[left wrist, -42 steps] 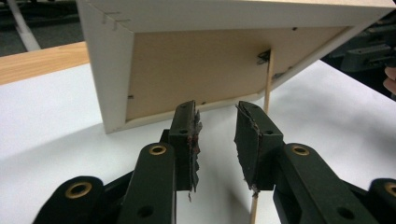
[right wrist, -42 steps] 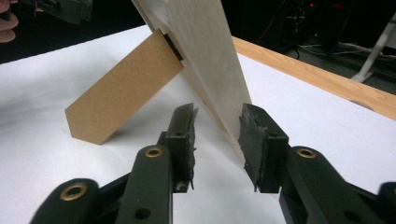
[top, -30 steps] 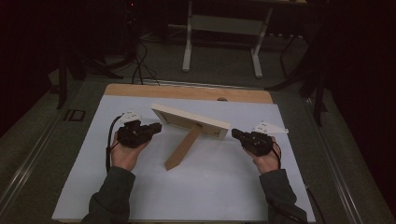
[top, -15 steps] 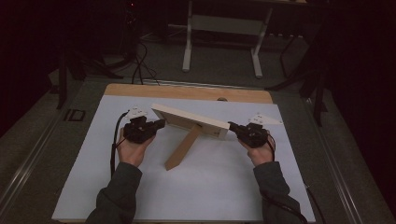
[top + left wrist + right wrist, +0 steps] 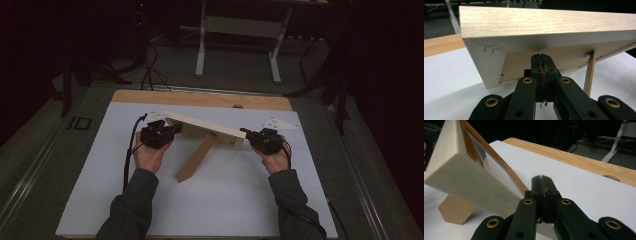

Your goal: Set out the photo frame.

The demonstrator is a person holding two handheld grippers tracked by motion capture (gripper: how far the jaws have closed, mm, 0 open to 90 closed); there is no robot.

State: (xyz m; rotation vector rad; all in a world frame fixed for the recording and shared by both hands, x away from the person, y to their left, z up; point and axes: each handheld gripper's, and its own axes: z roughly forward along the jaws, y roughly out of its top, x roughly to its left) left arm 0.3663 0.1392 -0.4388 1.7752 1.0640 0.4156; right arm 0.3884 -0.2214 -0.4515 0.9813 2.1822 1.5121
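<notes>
1. Left gripper (image 5: 172, 131): jaws clenched, nothing held between them. The tips are set under the left end of the picture frame (image 5: 205, 127), seemingly to prop it.
2. Picture frame: pale wood-grain box frame with a smooth back, lying tilted near table centre. Its easel leg (image 5: 196, 159) is folded out toward 7 o'clock, a flat wooden strip with a cut corner.
3. Right gripper (image 5: 246, 133): jaws clenched, empty, pressed against the frame's right end at 3 o'clock, likely steadying it.
4. White sheet (image 5: 225, 195): matte, laid over the wooden table (image 5: 150, 96).
</notes>
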